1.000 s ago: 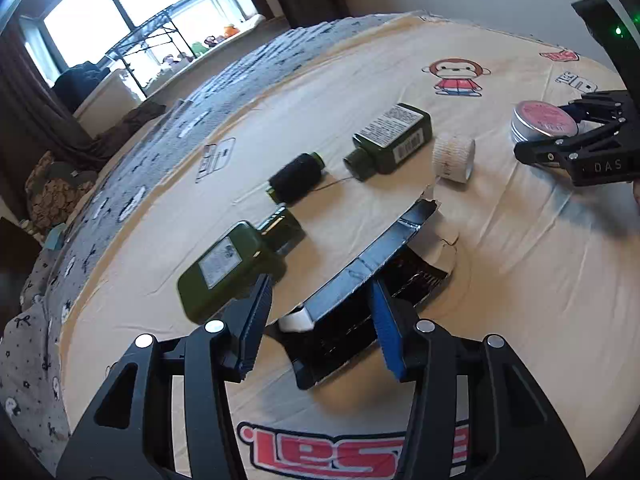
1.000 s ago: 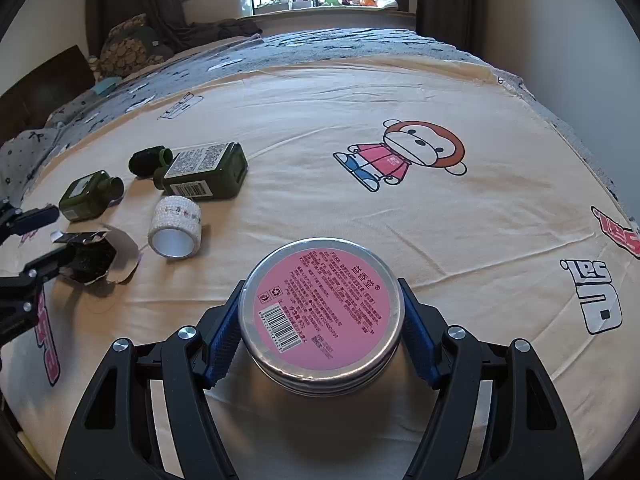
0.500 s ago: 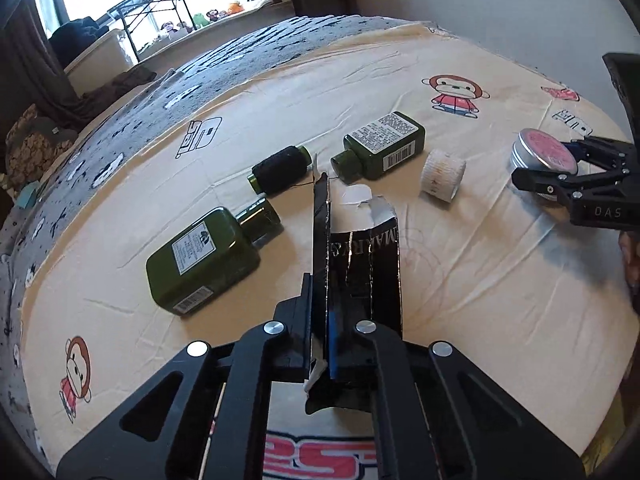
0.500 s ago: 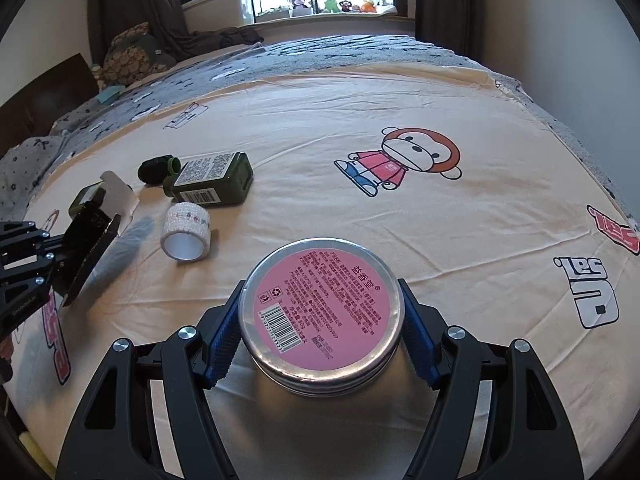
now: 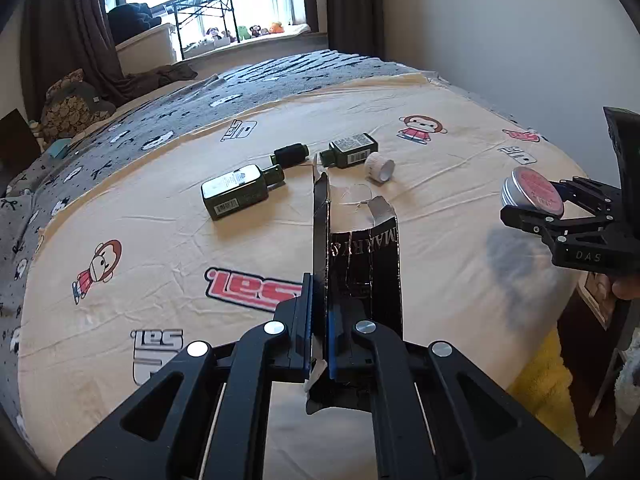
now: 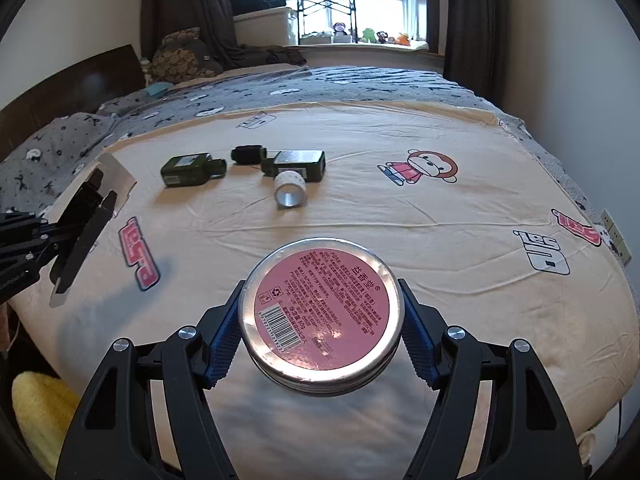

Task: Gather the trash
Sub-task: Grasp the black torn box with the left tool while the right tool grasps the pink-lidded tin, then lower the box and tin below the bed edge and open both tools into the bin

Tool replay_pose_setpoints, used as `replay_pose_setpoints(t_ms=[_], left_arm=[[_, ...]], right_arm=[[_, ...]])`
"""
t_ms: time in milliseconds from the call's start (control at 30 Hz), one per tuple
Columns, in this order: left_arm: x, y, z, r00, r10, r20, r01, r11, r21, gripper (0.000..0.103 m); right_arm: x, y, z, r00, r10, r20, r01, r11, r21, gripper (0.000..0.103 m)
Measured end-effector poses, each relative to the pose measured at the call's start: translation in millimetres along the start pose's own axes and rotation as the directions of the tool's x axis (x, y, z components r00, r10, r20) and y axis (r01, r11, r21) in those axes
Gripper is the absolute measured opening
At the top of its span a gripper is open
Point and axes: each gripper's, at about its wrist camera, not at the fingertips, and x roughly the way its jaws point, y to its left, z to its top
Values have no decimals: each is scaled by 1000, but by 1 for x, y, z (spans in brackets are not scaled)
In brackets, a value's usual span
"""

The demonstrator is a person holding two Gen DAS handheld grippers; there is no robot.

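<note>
My left gripper [image 5: 318, 336] is shut on a flattened black carton [image 5: 360, 256] and holds it upright above the bed; the carton also shows in the right wrist view [image 6: 86, 216]. My right gripper [image 6: 320, 340] is shut on a round silver tin with a pink label [image 6: 322, 312] and holds it above the bed; the tin also shows in the left wrist view [image 5: 532, 192]. On the cream sheet [image 5: 160, 248] lie two dark green bottles [image 5: 236, 192] [image 5: 352, 154], a black spool [image 5: 290, 154] and a white tape roll [image 5: 380, 166].
The bed's near edge drops to the floor, where something yellow [image 5: 544, 384] lies. A grey patterned blanket [image 6: 280, 92] covers the far half. A window sill with toys [image 6: 368, 36] and a wire rack stand behind.
My left gripper closed on the black carton and lifted it off the sheet, standing it upright. My right gripper raised the tin off the sheet and drew back.
</note>
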Motion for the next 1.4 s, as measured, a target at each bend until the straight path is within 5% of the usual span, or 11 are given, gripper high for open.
replay_pose_setpoints(t_ms=[300,667,1033,1400], left_arm=[[-64,-29,-82,995,-33,90,41,996,-80,5],[-65,-60,-179,988,-129,-80,110,972,-207,5],[12,-76,-242,929,-168,-329,97,971,-220,5],[70,-83,-269,868,-205,-451,92,961,-260,5]], right_arm=[[-84,41,-62,996,55,77,-48,995,-87,71],[-76,66,-150,985,147,-93,-151,988,-30,71],[-19,83,-214,930,149,-336,-146,989,33,71],[29,85,-251,863,166,-477,-123,985,119,71]])
